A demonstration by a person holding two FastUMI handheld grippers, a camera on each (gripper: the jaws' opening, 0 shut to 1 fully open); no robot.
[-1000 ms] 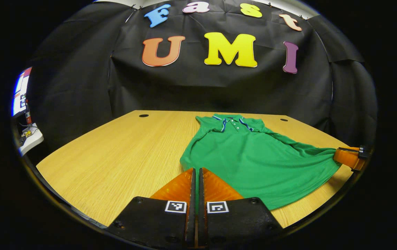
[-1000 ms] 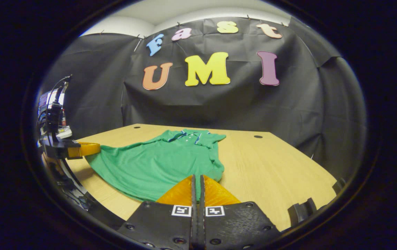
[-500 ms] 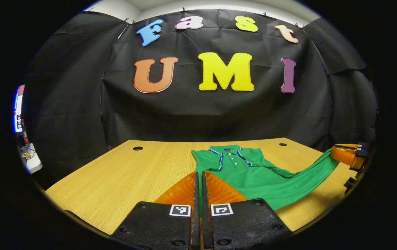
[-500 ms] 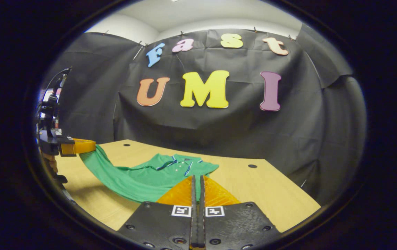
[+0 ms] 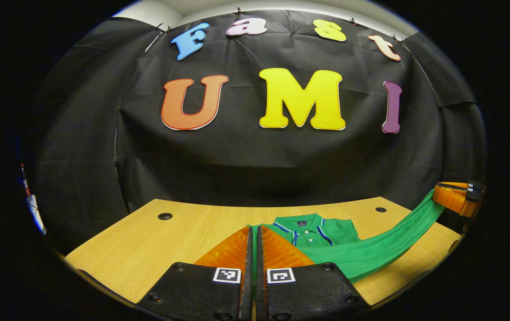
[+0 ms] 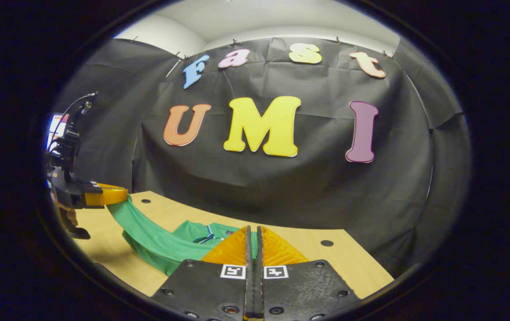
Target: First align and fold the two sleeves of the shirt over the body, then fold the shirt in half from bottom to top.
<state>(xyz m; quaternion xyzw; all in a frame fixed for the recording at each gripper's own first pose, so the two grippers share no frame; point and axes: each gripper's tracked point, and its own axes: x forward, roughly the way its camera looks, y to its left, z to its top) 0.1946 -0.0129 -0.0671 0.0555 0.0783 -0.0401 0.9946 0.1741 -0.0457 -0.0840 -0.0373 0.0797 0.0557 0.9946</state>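
Black-draped booth, wooden table (image 5: 157,249); both tongs (image 5: 254,232) (image 6: 253,232) clamp the green shirt's (image 5: 371,254) lifted hem.

Plenty of open room on the light wooden table (image 5: 148,249) left of the green polo shirt (image 5: 317,229), nothing sitting there, just small round holes in the top. The shirt's lifted hem hangs as a band across the middle, stretched between both grippers, so passing straight over the collar is blocked. The black cloth wall (image 6: 281,187) closes off the far edge.
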